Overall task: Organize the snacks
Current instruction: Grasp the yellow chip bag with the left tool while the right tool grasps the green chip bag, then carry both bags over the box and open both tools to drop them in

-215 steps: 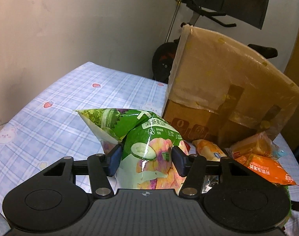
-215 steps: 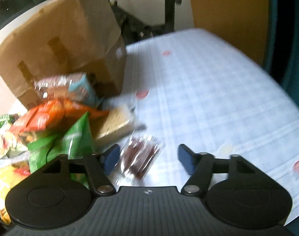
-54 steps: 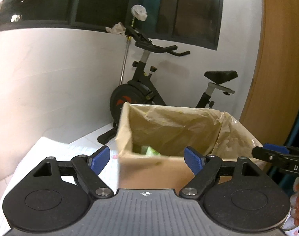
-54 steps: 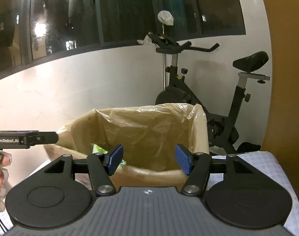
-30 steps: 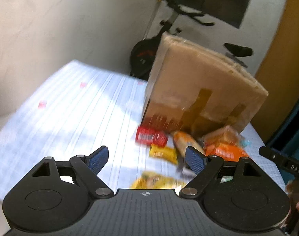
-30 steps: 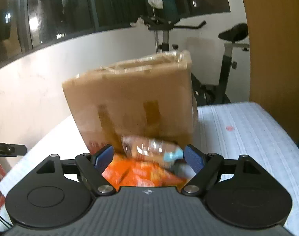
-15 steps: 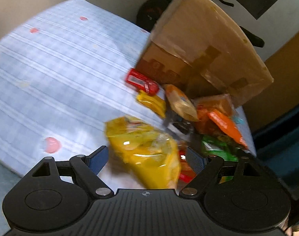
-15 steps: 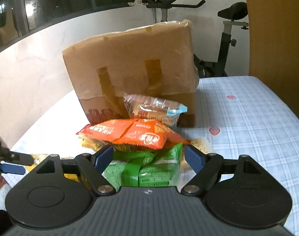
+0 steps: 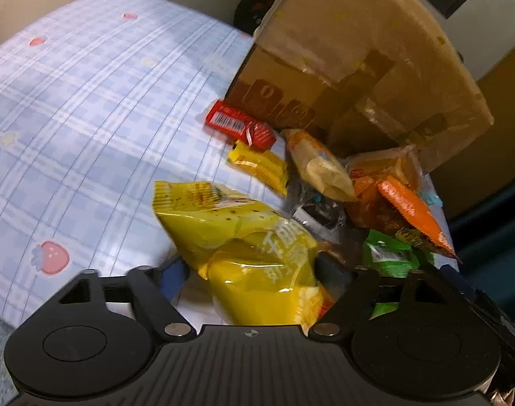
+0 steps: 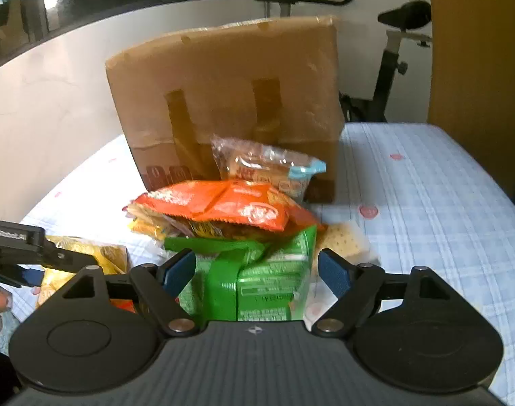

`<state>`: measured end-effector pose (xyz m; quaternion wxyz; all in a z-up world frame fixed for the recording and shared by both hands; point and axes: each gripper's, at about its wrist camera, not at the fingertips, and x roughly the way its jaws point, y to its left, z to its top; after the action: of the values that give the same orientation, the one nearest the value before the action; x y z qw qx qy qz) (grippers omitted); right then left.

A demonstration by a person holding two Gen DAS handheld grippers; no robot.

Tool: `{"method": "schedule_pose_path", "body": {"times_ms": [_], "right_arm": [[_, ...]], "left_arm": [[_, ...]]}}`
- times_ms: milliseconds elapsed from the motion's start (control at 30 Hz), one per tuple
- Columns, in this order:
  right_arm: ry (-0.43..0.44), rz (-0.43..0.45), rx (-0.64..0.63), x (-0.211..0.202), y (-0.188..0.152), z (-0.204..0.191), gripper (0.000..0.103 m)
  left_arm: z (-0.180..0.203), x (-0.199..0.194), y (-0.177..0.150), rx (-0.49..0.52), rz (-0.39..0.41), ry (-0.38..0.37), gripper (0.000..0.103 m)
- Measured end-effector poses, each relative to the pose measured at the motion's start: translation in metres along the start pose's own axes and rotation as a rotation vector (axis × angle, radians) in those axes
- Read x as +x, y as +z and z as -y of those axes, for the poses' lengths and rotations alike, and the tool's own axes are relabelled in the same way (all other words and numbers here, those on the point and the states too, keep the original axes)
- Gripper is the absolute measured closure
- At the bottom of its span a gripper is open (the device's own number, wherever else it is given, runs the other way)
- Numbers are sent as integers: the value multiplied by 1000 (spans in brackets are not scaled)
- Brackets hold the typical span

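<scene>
The left gripper [image 9: 254, 274] has its jaws spread wide, one on each side of the yellow chip bag [image 9: 243, 247], whose lower end lies between the blue pads [image 9: 174, 275] without either pad clearly pressing it. Half a second ago the same bag lay a little further ahead of the jaws; now it fills the gap and hides part of the right pad.

The right gripper [image 10: 257, 272] is likewise open, its jaws flanking the green snack pack [image 10: 254, 277], which sits between the pads with a sliver of space on each side. Against the frame half a second ago, the green pack stands larger and deeper in the opening.

Just beyond the green pack, the orange bag [image 10: 223, 208] rests on top of it and of a pale yellow packet beneath. Behind that, a clear-wrapped pastry [image 10: 267, 169] leans against the cardboard box [image 10: 230, 101]. In the left view a red packet [image 9: 238, 125] and a small yellow packet [image 9: 259, 165] lie just in front of the box's base, beside a tan-wrapped bun [image 9: 320, 169].

All of it sits on the blue checked tablecloth [image 9: 88, 101] with strawberry prints. An exercise bike [image 10: 389, 67] stands behind the box. About two seconds ago both cameras looked into the box's lined opening from above; now they face its taped side.
</scene>
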<state>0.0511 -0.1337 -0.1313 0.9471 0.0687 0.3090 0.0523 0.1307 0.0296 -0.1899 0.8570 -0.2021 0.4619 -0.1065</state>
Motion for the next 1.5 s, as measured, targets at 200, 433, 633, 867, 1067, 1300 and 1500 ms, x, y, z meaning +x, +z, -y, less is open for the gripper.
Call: {"method": "schedule_pose_path", "body": {"times_ms": [200, 433, 633, 867, 1067, 1300, 1500], "right_arm": [[3, -42, 10, 8, -2, 0, 21], [10, -62, -25, 12, -3, -10, 12], [-2, -98, -51, 18, -9, -16, 9], [8, -124, 21, 21, -14, -3, 20], [-10, -117, 19, 11, -13, 2, 25], [-77, -132, 40, -2, -19, 18, 27], [-145, -100, 91, -15, -16, 40, 27]], "left_arm": [[2, -9, -7, 51, 68, 31, 34], [5, -28, -16, 88, 163, 51, 34], [11, -35, -19, 115, 197, 53, 34], [8, -44, -19, 97, 241, 76, 34], [10, -50, -20, 98, 270, 84, 34], [10, -56, -21, 95, 289, 83, 34], [12, -66, -19, 104, 324, 85, 34]]}}
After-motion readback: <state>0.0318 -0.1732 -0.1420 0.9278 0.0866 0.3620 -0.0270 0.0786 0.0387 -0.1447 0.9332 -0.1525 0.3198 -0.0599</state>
